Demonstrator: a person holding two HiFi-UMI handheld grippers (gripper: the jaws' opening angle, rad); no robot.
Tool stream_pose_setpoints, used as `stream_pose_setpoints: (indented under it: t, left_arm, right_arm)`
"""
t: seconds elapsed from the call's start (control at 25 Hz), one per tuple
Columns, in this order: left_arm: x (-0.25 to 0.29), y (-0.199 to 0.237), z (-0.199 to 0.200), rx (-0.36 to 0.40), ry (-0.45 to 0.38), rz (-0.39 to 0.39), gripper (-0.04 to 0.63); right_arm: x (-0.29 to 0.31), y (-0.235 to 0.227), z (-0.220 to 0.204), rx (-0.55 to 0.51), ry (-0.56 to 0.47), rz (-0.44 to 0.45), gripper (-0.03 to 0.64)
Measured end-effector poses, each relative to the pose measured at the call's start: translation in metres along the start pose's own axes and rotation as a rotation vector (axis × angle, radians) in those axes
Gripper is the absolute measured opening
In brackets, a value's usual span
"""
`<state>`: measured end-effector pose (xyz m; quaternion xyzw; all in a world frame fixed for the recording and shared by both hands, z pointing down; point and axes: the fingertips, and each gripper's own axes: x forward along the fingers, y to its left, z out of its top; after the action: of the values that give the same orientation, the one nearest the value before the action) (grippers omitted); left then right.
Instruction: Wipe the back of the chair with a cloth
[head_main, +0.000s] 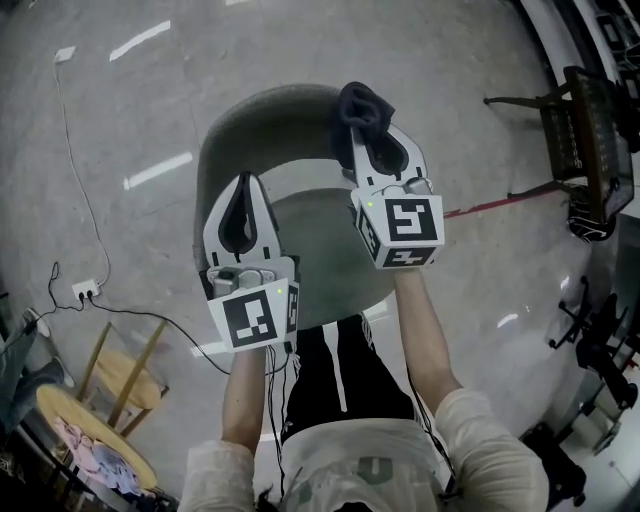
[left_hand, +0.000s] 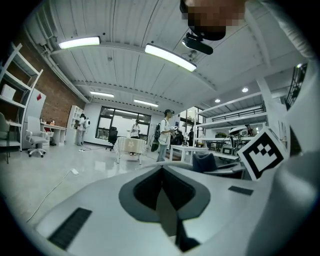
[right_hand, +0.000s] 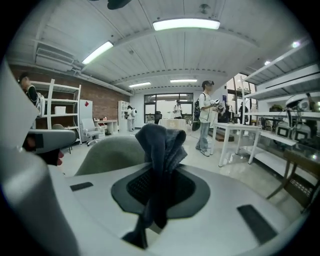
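A grey-green chair stands below me, its curved back (head_main: 255, 115) on the far side and its seat (head_main: 325, 250) nearer. My right gripper (head_main: 372, 128) is shut on a dark blue cloth (head_main: 362, 108), which bunches above the jaws right at the top edge of the chair back. The right gripper view has the cloth (right_hand: 160, 150) pinched between the jaws and the chair back (right_hand: 112, 152) just behind it to the left. My left gripper (head_main: 243, 185) hovers over the left part of the seat, jaws closed with nothing between them (left_hand: 162, 172).
A small round wooden table (head_main: 95, 430) stands at the lower left, with a power strip (head_main: 85, 291) and cable on the polished floor beside it. A dark chair (head_main: 590, 140) and office-chair bases (head_main: 600, 350) are at the right. People and white tables (right_hand: 232, 135) stand farther off.
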<state>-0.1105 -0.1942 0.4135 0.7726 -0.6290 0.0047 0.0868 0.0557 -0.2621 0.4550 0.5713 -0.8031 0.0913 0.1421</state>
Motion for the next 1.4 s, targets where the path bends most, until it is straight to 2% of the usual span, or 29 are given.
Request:
stream_pose_setpoints:
  t: [0.2,0.44,0.56,0.76,1.0,1.24,1.4]
  left_arm:
    - [0.004,-0.011,-0.006,0.000,0.012,-0.030,0.015]
    - [0.000,-0.007,-0.012,-0.014,0.012,-0.009,0.015]
    - [-0.008,0.004,-0.016,-0.029,0.003,0.033,0.015]
    - [-0.027,0.032,-0.028,-0.035,0.003,0.129,0.015]
    - [-0.061,0.071,-0.050,-0.030,0.012,0.228,0.015]
    - [-0.091,0.097,-0.073,-0.043,0.026,0.298,0.015]
    - [-0.097,0.101,-0.086,-0.050,0.033,0.315,0.015]
  right_arm:
    - [-0.011,-0.017,-0.011,0.022,0.015,-0.037,0.058]
    - [-0.017,-0.011,-0.007,0.003,-0.004,-0.025,0.057]
    - [-0.020,0.016,0.000,-0.033,-0.039,0.059,0.057]
    - [-0.014,0.101,0.008,-0.116,-0.095,0.298,0.057]
    - [-0.002,0.195,-0.025,-0.196,-0.074,0.526,0.057]
    - [-0.001,0.253,-0.052,-0.254,-0.049,0.663,0.057]
    - [0.009,0.263,-0.059,-0.276,-0.065,0.671,0.057]
